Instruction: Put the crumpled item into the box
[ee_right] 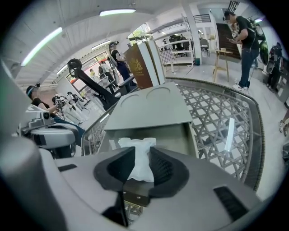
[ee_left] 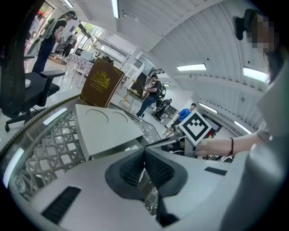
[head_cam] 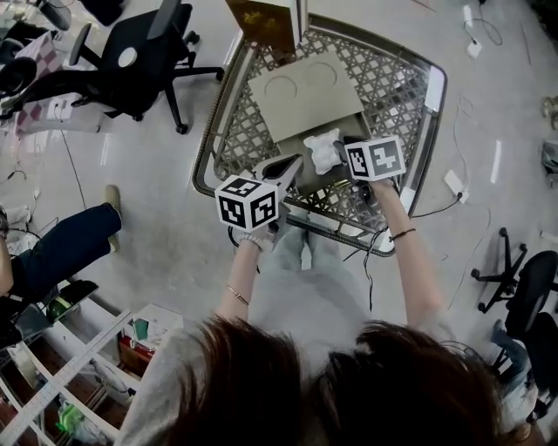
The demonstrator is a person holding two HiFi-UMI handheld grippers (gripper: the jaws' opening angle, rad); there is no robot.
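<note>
A white crumpled tissue lies at the near opening of the grey box, whose lid with two round marks is raised. My right gripper reaches in from the near side. Its jaws stand apart on either side of the tissue and do not press on it. My left gripper is just left of the tissue, near the box. Its pads meet at the tips with nothing between them. I cannot tell whether the tissue rests fully inside.
The box stands on a glass-topped lattice table. A brown upright board stands at the far edge. An office chair and a seated person's leg are on the left, shelves near left.
</note>
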